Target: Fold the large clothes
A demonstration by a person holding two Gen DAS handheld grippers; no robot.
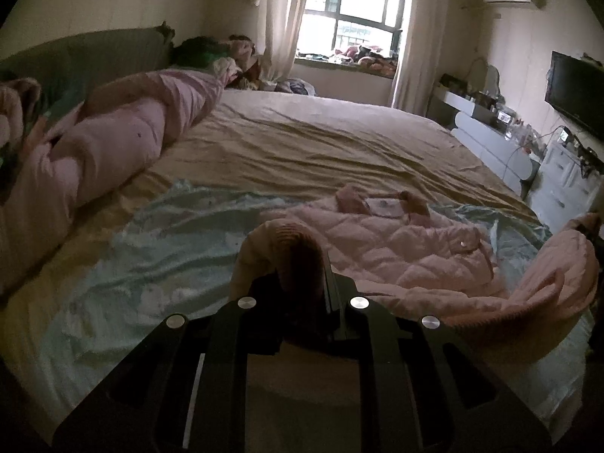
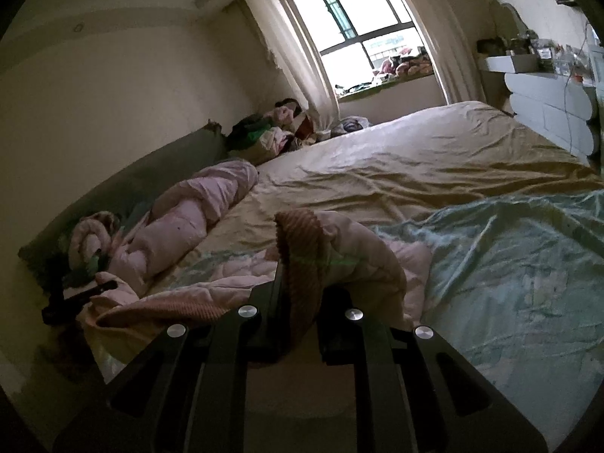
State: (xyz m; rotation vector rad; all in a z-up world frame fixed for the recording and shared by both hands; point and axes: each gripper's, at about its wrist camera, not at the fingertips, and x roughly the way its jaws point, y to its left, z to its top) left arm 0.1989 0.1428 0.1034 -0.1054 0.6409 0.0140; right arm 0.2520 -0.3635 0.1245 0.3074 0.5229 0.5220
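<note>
A pink quilted jacket (image 1: 396, 241) lies collar-away on a light blue sheet (image 1: 158, 249) spread over the bed. My left gripper (image 1: 302, 275) is shut on a ribbed pink band at the jacket's near edge, lifted off the sheet. From there the ribbed hem runs right, to a dark bit of the other gripper (image 1: 593, 232) at the frame edge. In the right wrist view my right gripper (image 2: 302, 294) is shut on the same ribbed band, with quilted jacket fabric (image 2: 362, 249) bunched over it. The left gripper (image 2: 87, 296) shows dark at the hem's far left.
A rolled pink quilt (image 1: 113, 143) lies along the green headboard (image 1: 94, 53) on the left. Beige bedsheet (image 1: 321, 143) stretches beyond the jacket. A heap of clothes (image 1: 226, 60) sits by the window. A white dresser (image 1: 509, 143) and a TV (image 1: 577, 90) line the right wall.
</note>
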